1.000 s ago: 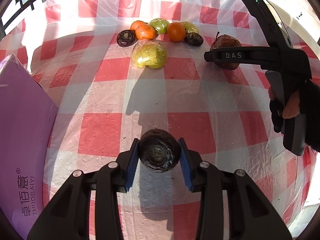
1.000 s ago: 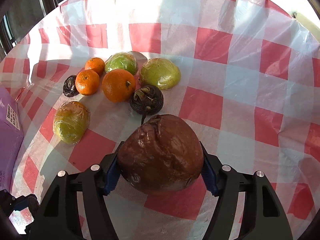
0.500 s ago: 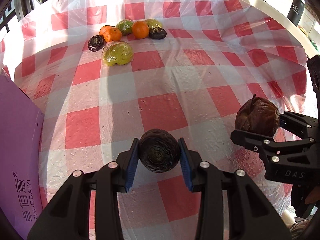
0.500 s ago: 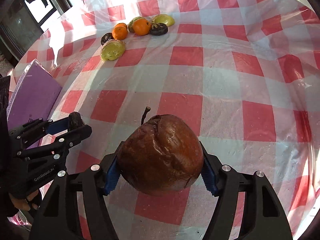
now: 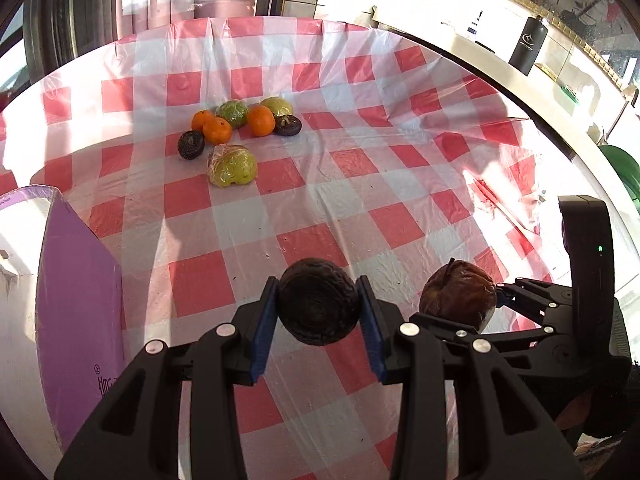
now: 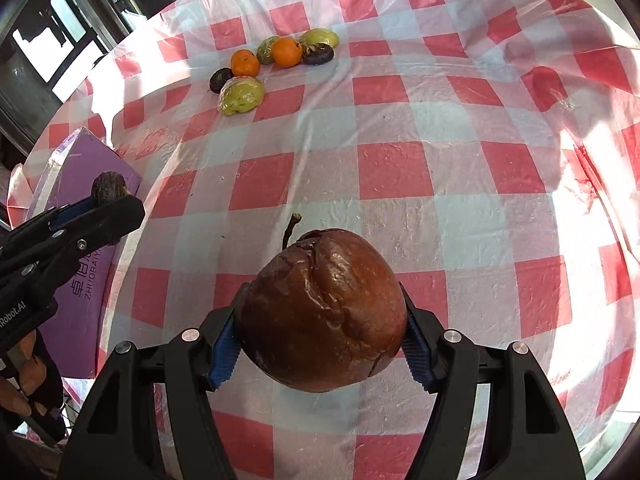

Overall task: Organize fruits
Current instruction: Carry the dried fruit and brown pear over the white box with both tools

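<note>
checked table point(image 5: 304, 216) (plastic-covered), fruit cluster point(image 5: 236, 128)

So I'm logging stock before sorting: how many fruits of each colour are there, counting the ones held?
Orange: 3
Green, wrapped: 3
Dark wrinkled: 3, one in the left gripper
Brown: 1, in the right gripper
Total: 10

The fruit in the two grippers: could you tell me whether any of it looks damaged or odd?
Yes. The brown apple clamped in the right gripper is wrinkled, cracked near its stem and looks rotten. The dark round fruit in the left gripper is shrivelled and almost black.
</note>
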